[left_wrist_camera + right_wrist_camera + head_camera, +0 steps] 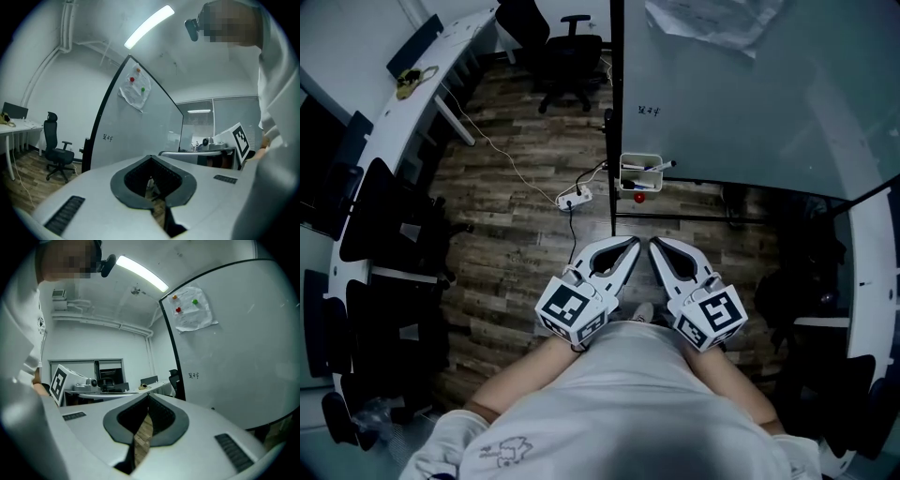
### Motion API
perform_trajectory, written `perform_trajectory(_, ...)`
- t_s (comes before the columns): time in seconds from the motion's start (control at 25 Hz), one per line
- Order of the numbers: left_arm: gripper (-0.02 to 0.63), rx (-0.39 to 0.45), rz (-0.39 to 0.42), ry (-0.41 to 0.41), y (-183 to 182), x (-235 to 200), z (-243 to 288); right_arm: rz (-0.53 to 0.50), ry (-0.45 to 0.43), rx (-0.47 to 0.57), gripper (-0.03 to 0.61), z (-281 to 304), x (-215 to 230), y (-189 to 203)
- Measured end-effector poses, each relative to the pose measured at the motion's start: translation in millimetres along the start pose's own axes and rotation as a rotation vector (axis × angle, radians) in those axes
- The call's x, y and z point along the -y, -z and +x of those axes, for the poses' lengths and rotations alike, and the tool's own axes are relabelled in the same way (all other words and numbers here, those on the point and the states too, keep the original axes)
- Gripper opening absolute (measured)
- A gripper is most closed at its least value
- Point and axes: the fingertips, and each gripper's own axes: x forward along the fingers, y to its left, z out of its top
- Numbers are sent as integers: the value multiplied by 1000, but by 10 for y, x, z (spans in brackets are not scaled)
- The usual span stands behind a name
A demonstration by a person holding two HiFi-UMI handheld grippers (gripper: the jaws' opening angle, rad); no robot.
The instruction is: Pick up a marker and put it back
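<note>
Task status: not started, as far as the pictures show. No marker has been lifted; both pickup and return remain.

The left gripper (632, 245) and the right gripper (657, 246) are held side by side close to the person's body, well short of the large glossy grey-white whiteboard (741, 84). In each gripper view the jaws are closed tip to tip with nothing between them; only the leaf-shaped gap in the ribbed dark pads shows floor beyond.

The markers (657, 168) lie in a small white box-shaped holder (625, 174) at the whiteboard's lower edge, beside its black frame post. Their colours cannot be told with certainty.

Materials: the jaws are smooth pale moulded plastic with dark rubbery, grooved linings. The brown plank floor (516, 244) below the whiteboard is matt and grained. A white power strip (573, 197) lies on it, left of the whiteboard's foot.
</note>
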Motion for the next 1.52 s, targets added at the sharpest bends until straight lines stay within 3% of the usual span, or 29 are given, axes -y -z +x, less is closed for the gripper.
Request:
perform_trajectory(0.28, 5, -4, -20, -58, 48, -134, 442, 20, -69, -31, 11, 76, 424, 53)
perform_trajectory(0.44, 5, -6, -16, -72, 41, -196, 588, 52, -61, -33, 11, 92, 619, 49)
perform_trajectory(0.68, 5, 1, -2, -79, -46, -328, 686, 174, -61, -39, 11, 247, 780, 103)
perform_trajectory(1.08, 5, 15, 8, 10, -181, -658, 867, 150, 41, -28, 11, 538, 984, 50)
perform_trajectory(1.52, 5, 12, 19, 136, -484, -1254, 871, 123, 159, 13, 11, 1130, 924, -173)
